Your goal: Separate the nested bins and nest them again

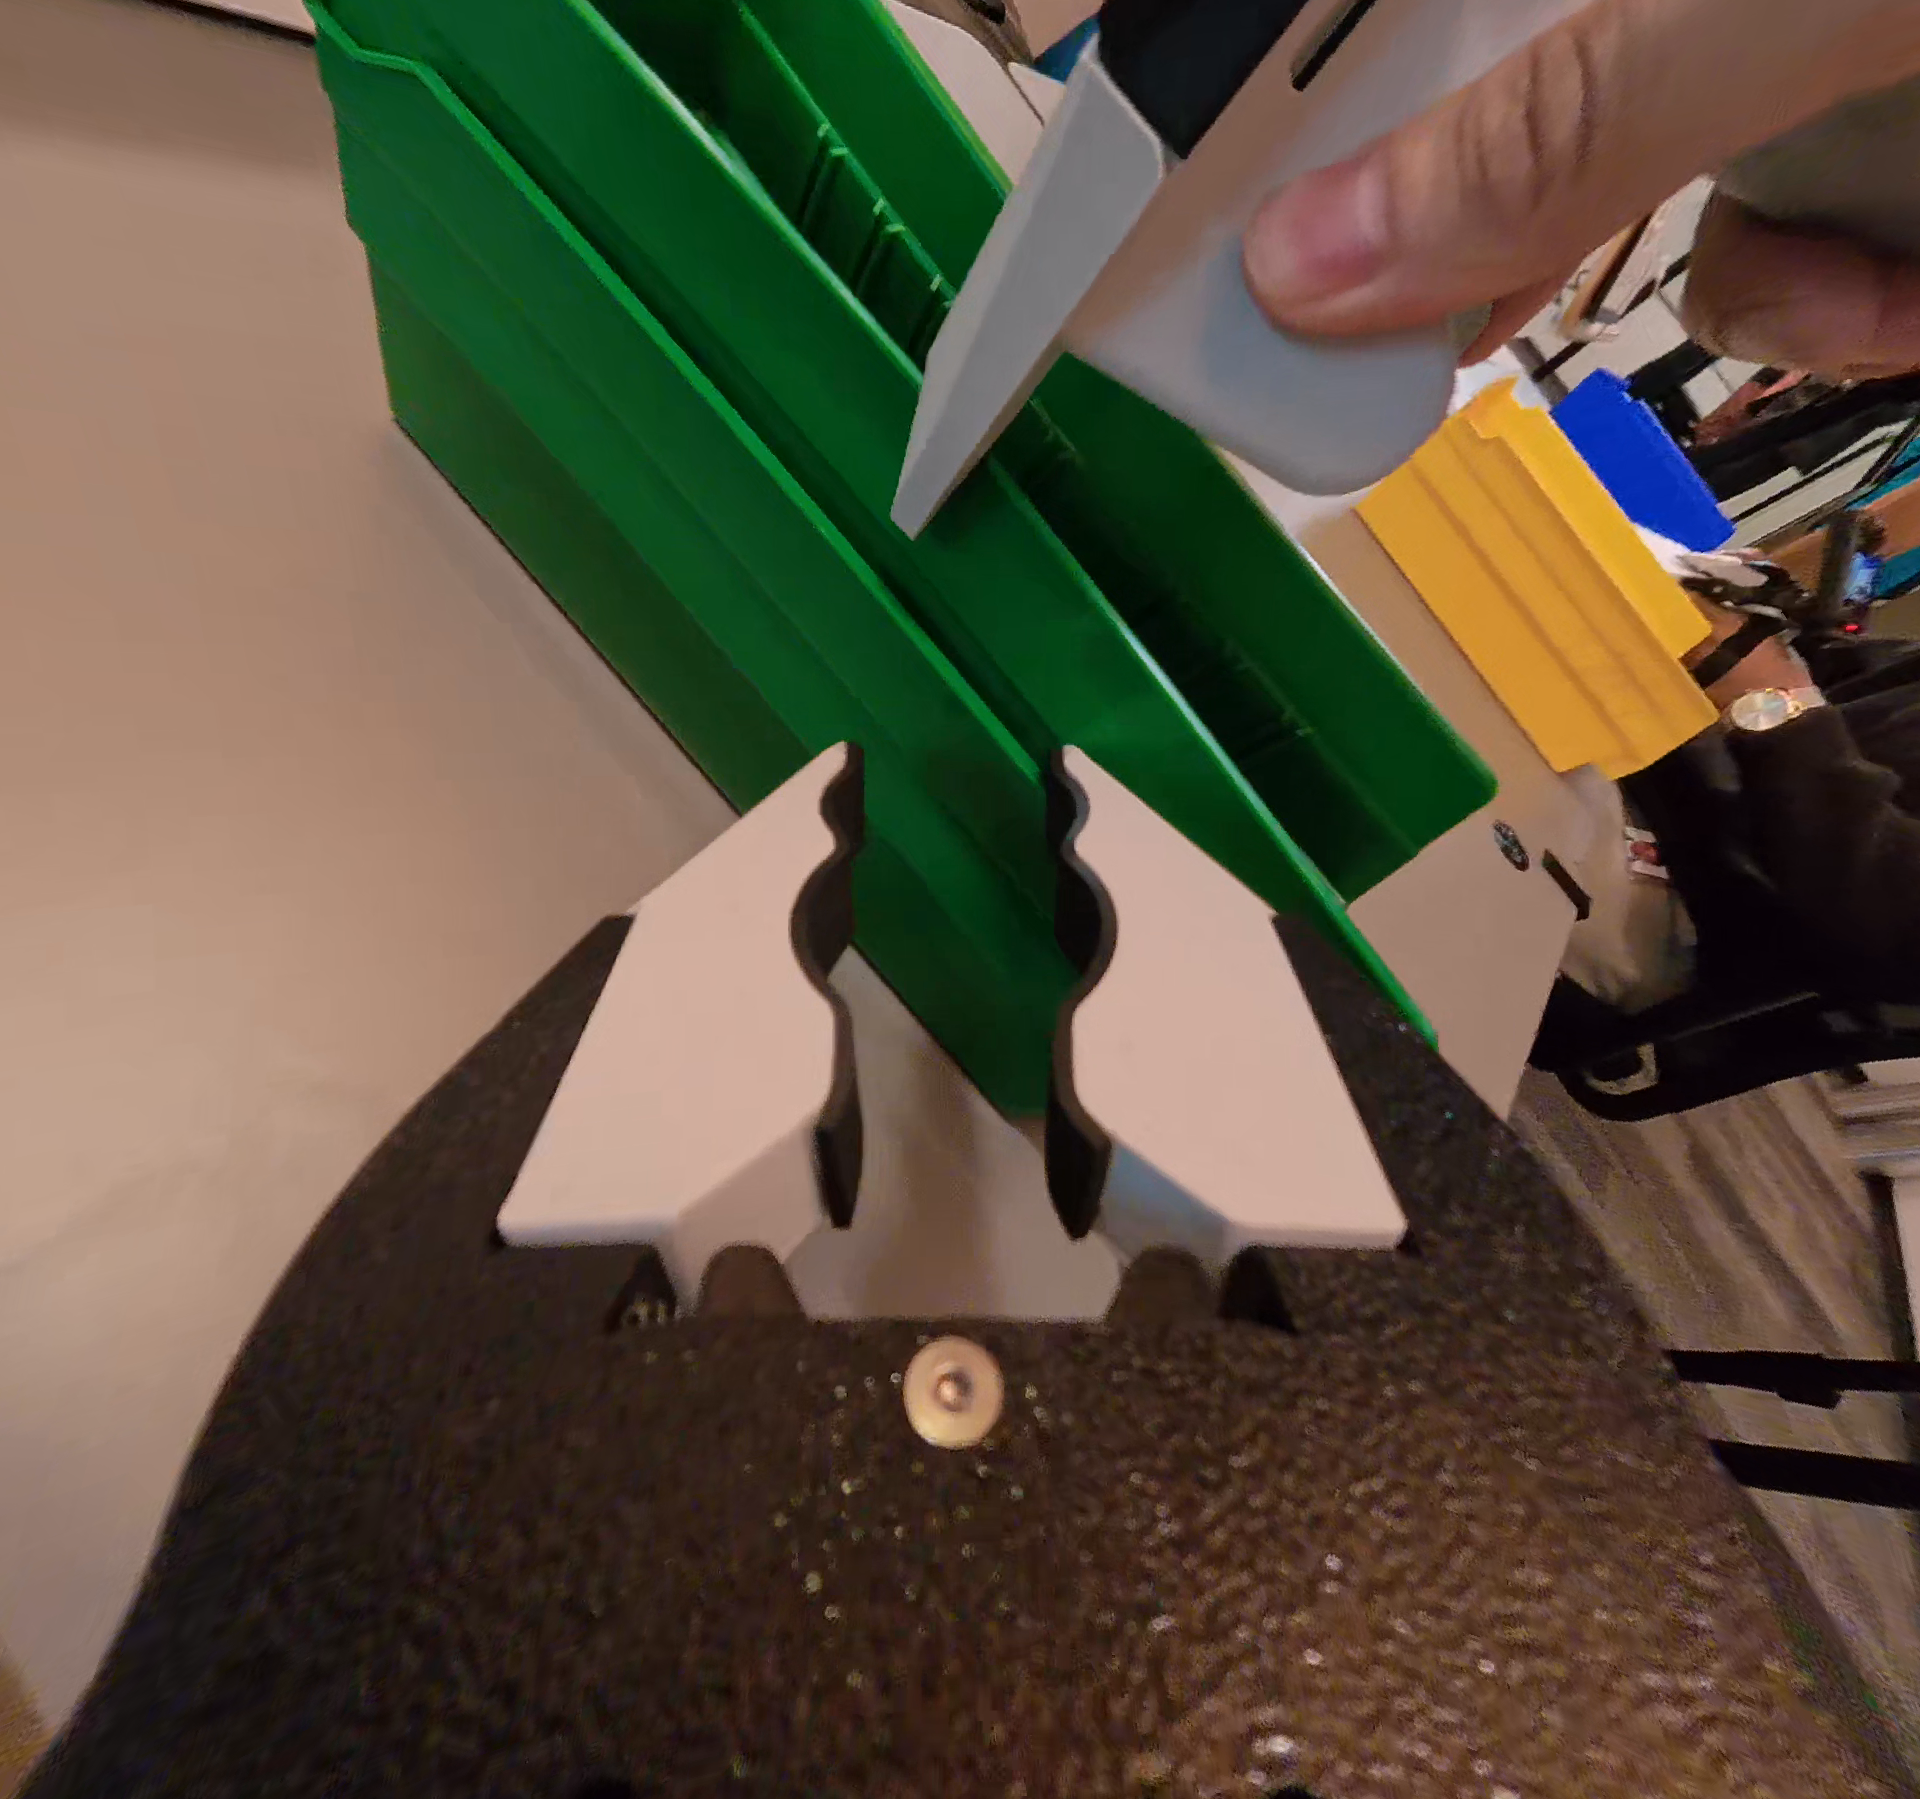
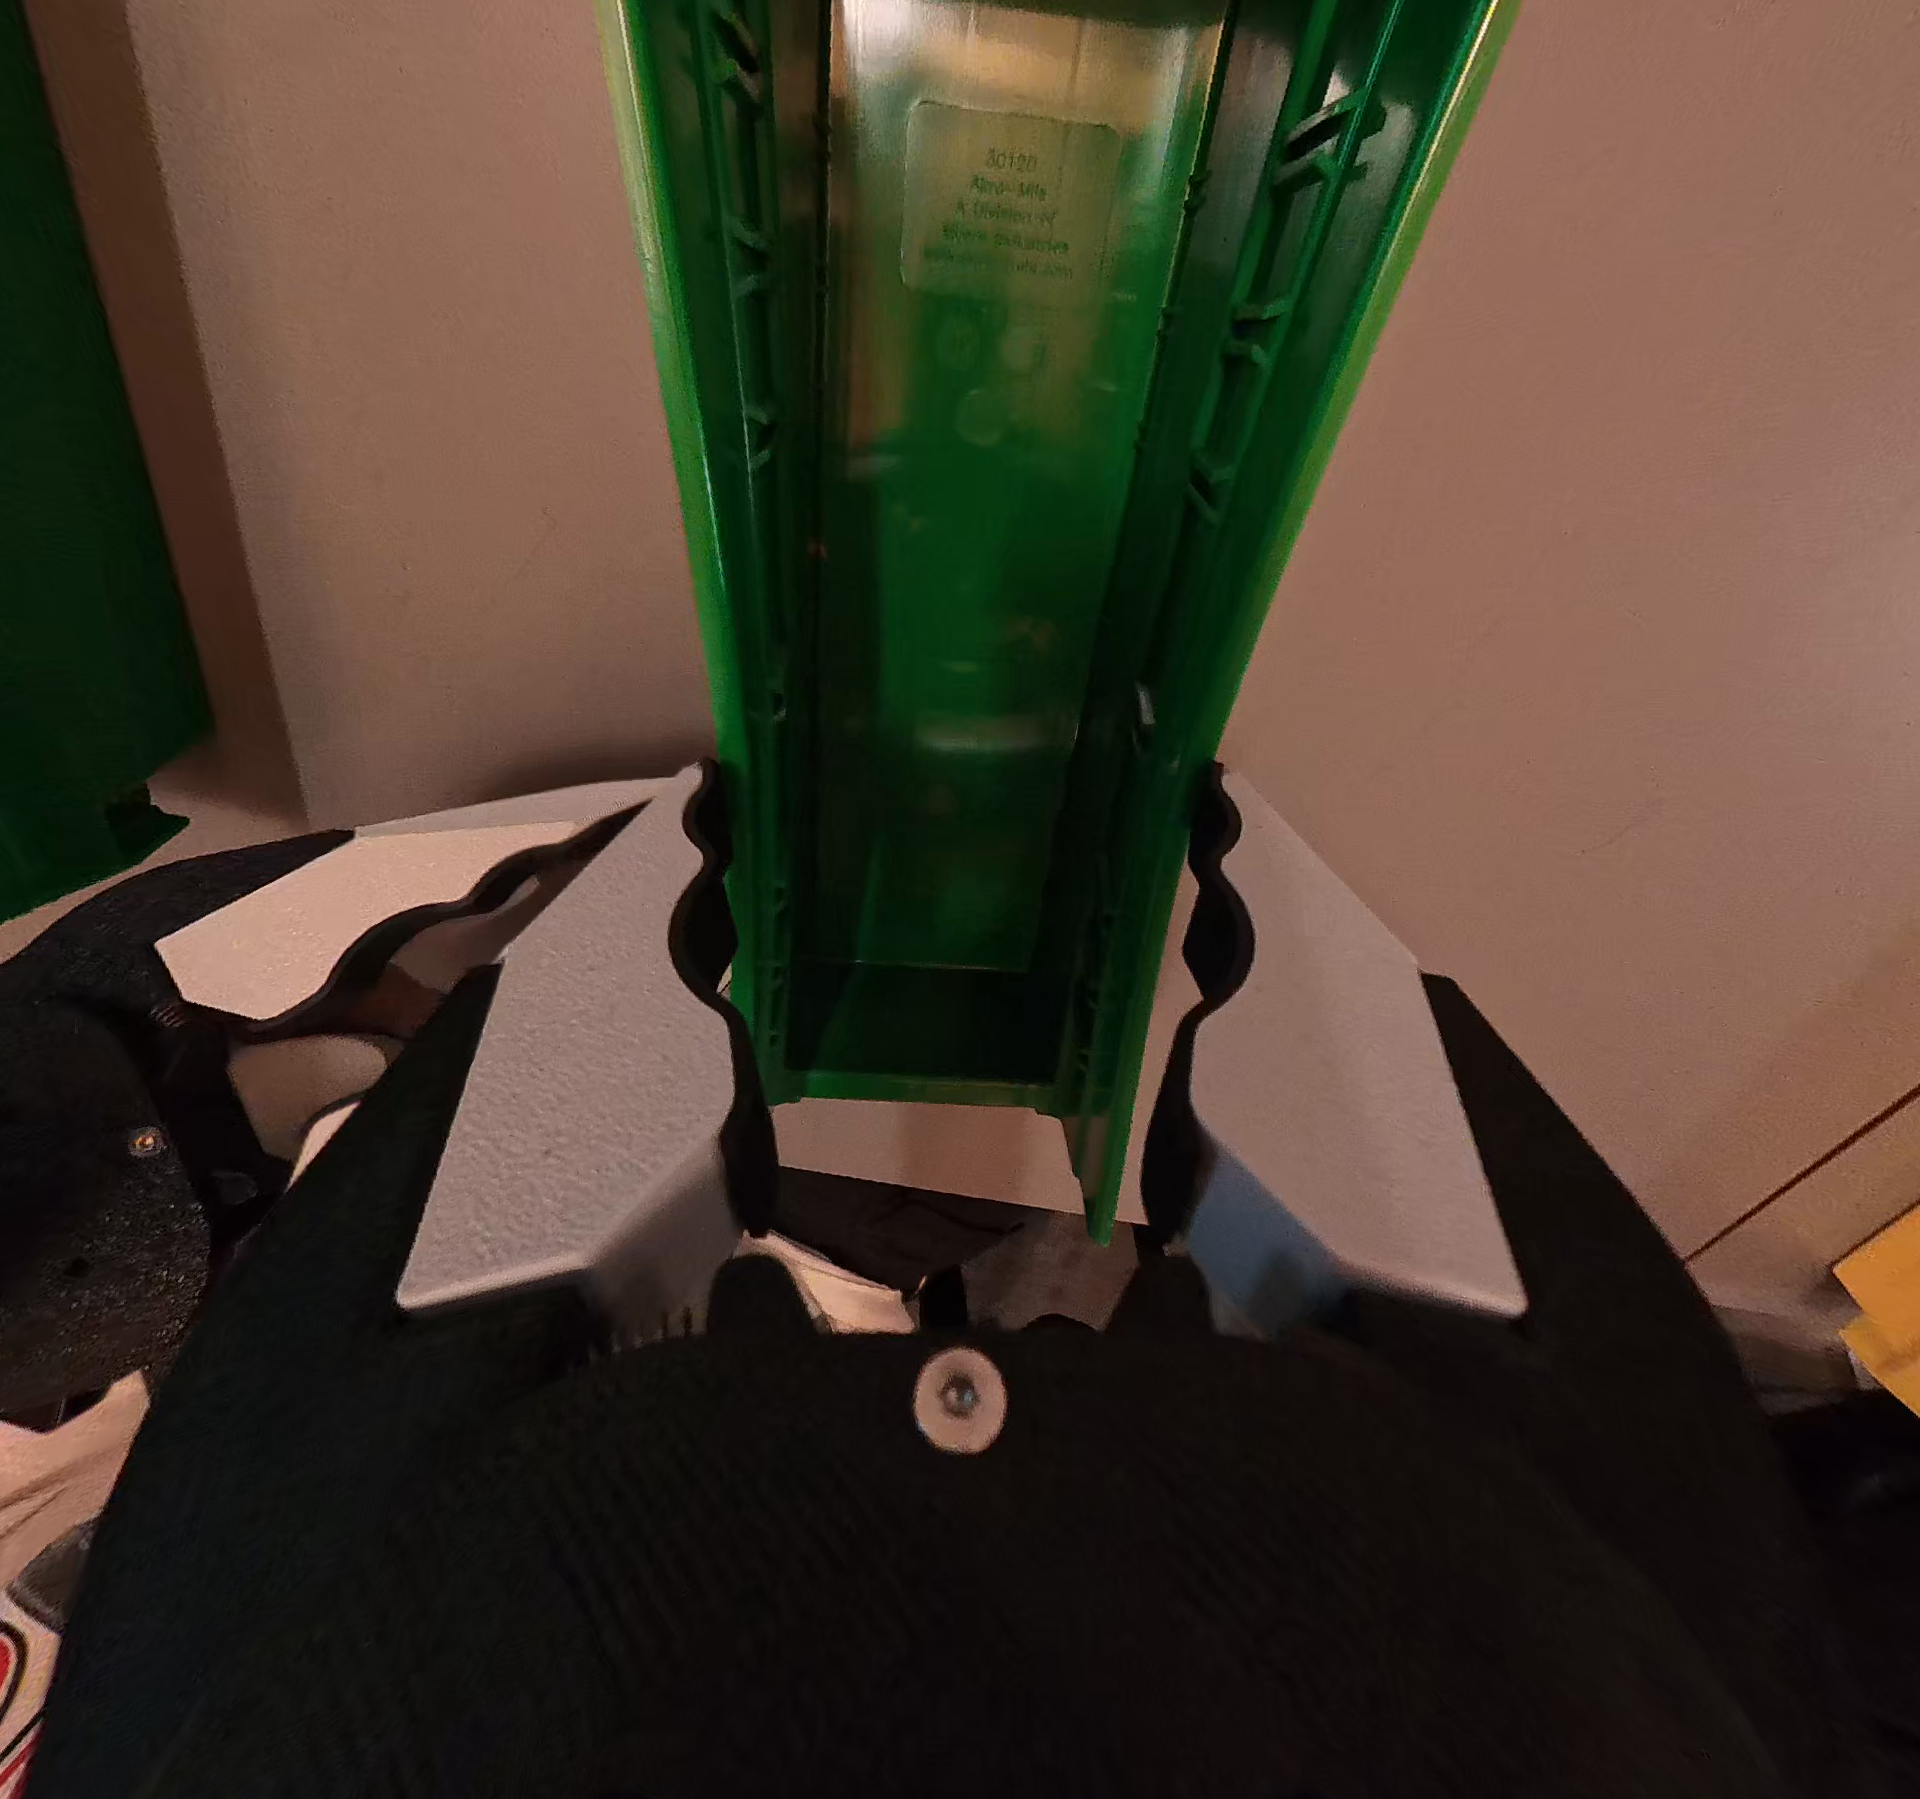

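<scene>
- My left tool [image 1: 956, 949] is clamped over the near corner of the outer green plastic bin [image 1: 623, 554]; its wall fills the gap between the wavy black pads [image 1: 1075, 918]
- That outer bin rests on the pale beige surface [image 1: 208, 606], in from the far edge, with open surface on its left
- My right tool [image 2: 961, 970] is closed across the narrow end of the inner green plastic bin [image 2: 987, 502], one pad on each long wall, and my hand [image 1: 1558, 139] steers it from above
- The inner bin looks raised and tilted out of the outer one, though I cannot tell whether its far end is fully clear
- I judge both bins light and fairly stiff: thin moulded walls with ribs, glossy, so likely slippery under the pads
- The thin walls may flex inward if squeezed hard, so a hold near an end wall or corner, where the shell is braced, seems best
- The stepped rim gives the pads an edge to catch, which should help against sliding
- Nested shells of the same shape can bind, so a straight lift while the left tool pins the lower bin seems wiser than twisting
- For nesting again, the inner bin wants lining up with the long walls first
- A yellow plastic bin [image 1: 1538, 586] and a blue one [image 1: 1642, 471] sit near the surface's right edge, well apart from my work
</scene>
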Available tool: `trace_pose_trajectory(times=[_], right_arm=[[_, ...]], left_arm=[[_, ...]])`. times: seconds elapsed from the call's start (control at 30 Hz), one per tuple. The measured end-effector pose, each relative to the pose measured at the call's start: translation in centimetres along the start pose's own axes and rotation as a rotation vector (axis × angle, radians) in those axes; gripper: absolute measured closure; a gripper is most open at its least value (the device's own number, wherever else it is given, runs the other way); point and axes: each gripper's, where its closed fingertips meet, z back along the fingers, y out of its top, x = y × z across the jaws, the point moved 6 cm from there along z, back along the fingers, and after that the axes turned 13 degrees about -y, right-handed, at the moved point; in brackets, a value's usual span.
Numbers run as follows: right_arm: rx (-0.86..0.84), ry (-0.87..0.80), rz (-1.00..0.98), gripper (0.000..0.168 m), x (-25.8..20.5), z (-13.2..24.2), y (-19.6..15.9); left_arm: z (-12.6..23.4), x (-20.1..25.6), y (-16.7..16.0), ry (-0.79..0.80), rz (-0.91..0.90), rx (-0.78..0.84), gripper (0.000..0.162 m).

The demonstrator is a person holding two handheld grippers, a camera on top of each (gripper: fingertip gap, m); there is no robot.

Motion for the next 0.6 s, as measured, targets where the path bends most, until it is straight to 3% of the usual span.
trace_pose_trajectory(times=[0.13,0.27,0.6], right_arm=[[-0.009,-0.002,0.004,0.08,0.0,0.0,0.0],[-0.029,-0.006,0.012,0.082,0.0,0.3,-0.2],[-0.064,-0.016,0.051,0.082,-0.1,1.7,-0.2]], left_arm=[[-0.1,0.3,0.1,0.018,-0.061,-0.011,0.135],[-0.3,1.2,0.0,0.016,-0.144,-0.033,0.154],[-0.1,1.6,0.3,0.044,-0.186,-0.021,0.154]])
